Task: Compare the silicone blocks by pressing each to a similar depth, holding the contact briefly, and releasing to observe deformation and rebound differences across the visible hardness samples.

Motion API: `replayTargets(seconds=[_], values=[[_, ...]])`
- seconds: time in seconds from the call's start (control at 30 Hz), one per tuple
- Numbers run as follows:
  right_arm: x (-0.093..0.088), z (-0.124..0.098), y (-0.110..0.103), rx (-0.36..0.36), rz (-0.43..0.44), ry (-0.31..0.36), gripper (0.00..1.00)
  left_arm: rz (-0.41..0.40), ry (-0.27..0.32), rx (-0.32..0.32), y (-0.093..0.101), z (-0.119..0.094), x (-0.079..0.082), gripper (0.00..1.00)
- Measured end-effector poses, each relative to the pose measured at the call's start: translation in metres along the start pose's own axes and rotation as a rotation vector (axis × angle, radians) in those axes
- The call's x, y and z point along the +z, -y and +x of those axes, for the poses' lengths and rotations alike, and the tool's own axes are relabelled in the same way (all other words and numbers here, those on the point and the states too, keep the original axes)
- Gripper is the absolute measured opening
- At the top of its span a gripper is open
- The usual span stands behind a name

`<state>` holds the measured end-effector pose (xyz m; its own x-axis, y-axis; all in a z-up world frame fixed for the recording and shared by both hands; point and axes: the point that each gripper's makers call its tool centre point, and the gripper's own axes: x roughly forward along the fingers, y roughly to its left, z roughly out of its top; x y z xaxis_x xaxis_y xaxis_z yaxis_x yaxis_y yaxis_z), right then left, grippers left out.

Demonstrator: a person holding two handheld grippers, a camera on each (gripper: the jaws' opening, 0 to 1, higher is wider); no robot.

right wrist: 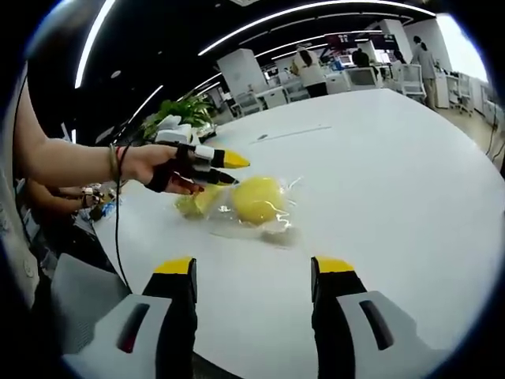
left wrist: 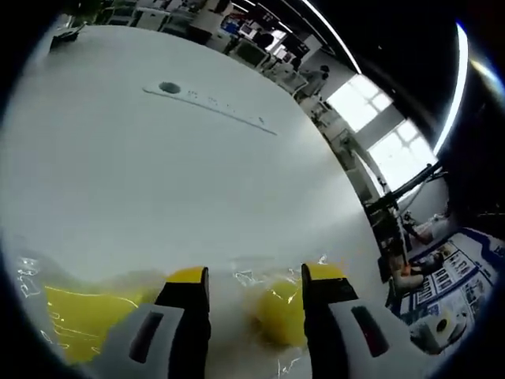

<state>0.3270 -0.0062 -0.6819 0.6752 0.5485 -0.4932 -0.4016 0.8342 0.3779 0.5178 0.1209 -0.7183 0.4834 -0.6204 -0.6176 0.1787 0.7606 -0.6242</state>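
A rounded yellow silicone block [left wrist: 278, 312] in clear plastic wrap [left wrist: 260, 278] lies on the white table [left wrist: 173, 174], low between my left gripper's [left wrist: 256, 275] open jaws. A flatter yellow block [left wrist: 79, 316] sits to its left. In the right gripper view the same round block [right wrist: 258, 199] and a paler yellow block [right wrist: 197, 204] lie together in the wrap. A hand [right wrist: 146, 167] holds the left gripper [right wrist: 225, 169] just above them. My right gripper [right wrist: 254, 265] stands open, well short of the blocks, with nothing between its jaws.
A cable-port strip [left wrist: 207, 103] runs across the far table. A potted plant [right wrist: 185, 110] stands beyond the blocks, with desks and people [right wrist: 309, 69] further back. The table edge [right wrist: 118, 253] runs close on the left, where the person's forearm [right wrist: 63, 162] reaches in.
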Motion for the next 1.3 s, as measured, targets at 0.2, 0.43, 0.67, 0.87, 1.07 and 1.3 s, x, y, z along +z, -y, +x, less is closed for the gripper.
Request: replayTargets(seconds=[0.2, 0.43, 0.67, 0.87, 1.07, 1.3], values=[[0.000, -0.001, 0.002, -0.004, 0.001, -0.002, 0.54, -0.020, -0.007, -0.004, 0.000, 0.008, -0.001, 0.41], [0.002, 0.000, 0.004, -0.009, 0.003, 0.001, 0.53, -0.043, -0.015, -0.019, 0.003, 0.013, -0.002, 0.36], [0.001, 0.001, 0.005, -0.010, 0.006, -0.004, 0.53, -0.064, -0.023, -0.025, -0.004, 0.015, -0.007, 0.22], [-0.001, 0.001, 0.004, -0.006, 0.009, -0.010, 0.53, -0.065, -0.028, -0.027, -0.005, 0.018, -0.012, 0.13], [0.004, 0.000, 0.002, -0.001, -0.007, -0.007, 0.53, -0.069, -0.020, -0.031, -0.005, 0.021, -0.013, 0.08], [0.007, 0.000, 0.003, 0.000, -0.018, -0.007, 0.53, -0.058, -0.002, -0.063, 0.003, 0.020, -0.011, 0.00]])
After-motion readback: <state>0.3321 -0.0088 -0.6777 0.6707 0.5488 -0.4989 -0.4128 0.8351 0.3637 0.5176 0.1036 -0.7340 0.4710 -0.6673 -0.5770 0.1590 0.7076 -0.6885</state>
